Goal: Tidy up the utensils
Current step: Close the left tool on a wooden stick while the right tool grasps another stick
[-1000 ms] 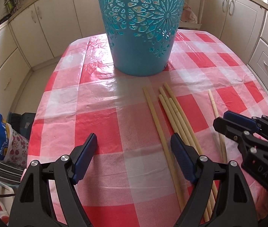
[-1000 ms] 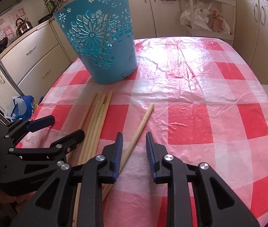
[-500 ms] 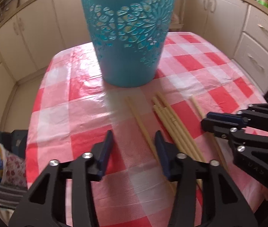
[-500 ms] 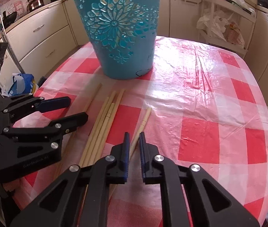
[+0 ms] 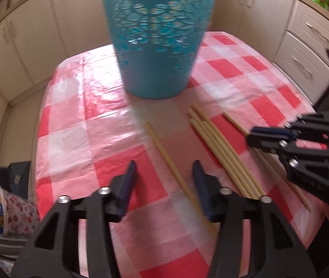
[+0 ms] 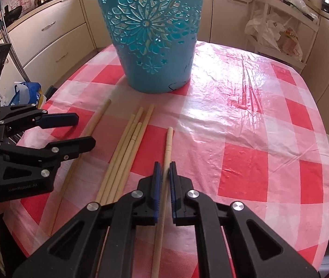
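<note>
The right tool (image 6: 163, 180) pinches the lone, light, stiff, slippery chopstick (image 6: 167, 148) near its middle on the worktop (image 6: 245, 120), while the left tool (image 5: 164, 180), opening, straddles another chopstick (image 5: 164, 153) ungripped.

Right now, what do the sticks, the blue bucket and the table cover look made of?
Sticks: pale matte wood or bamboo, probably, with notched rings. Bucket: moulded plastic, seemingly, with cut-out flowers. Table cover: glossy plastic sheet, wrinkled and glaring.

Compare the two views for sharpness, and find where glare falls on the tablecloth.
Left wrist view: motion-blurred, the turquoise basket smeared, glare on the tablecloth left of it. Right wrist view: sharp, with a glare patch right of the basket; straight cabinet edges bow at the rim.
</note>
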{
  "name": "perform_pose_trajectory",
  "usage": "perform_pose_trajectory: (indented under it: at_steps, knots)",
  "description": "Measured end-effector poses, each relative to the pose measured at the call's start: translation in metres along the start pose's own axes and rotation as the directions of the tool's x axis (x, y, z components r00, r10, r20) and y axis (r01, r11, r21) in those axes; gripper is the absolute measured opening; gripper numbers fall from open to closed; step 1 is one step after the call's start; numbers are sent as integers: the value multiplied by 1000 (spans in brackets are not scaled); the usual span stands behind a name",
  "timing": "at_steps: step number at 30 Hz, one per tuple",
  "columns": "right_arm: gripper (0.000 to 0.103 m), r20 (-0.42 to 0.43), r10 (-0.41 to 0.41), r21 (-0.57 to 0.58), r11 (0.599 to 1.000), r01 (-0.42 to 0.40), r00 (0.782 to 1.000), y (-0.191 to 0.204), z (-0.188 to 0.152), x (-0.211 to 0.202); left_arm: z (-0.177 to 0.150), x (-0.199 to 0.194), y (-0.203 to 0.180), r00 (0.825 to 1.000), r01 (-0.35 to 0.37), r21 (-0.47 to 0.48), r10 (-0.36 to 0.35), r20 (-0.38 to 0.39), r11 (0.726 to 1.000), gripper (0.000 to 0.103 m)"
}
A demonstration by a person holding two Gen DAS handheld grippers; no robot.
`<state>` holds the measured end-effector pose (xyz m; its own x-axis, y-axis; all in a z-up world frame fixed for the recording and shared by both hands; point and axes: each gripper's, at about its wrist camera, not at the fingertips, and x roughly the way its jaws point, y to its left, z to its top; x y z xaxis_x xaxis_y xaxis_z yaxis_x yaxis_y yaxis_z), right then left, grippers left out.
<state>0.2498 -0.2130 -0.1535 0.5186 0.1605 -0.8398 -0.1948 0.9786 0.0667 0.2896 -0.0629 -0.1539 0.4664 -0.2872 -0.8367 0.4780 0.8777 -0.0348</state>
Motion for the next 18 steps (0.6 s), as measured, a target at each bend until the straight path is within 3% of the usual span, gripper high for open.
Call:
perform_pose_trajectory:
  at_steps: [2,3,6,10,14,18]
  knots:
    - [6,2,15,31,999,-15,1000,-4,-1,-1,-1,1,0,1000,8,3,-8,16,1000,44]
    - [6,3,24,48,999,-24,1000,-7,-1,-1,-1,0,-1,1000,17,16,-17,22,1000,31]
    - [6,4,48,94,994,-49,999,-15,-2,-2,-5,-2,-10,998,52,102,-55,25,993,19]
    - [6,0,50,103,993,-50,999,-17,-3,-3,-7,-4,-11,997,75,153,-77,7,985,17]
    - [7,0,33,93,995,-33,999,-15,-1,-2,-4,-6,0,998,64,78,-65,9,995,19]
    - [7,2,15,73,997,-16,1000,-13,0,-1,2,-1,3,999,37,19,-37,4,999,30]
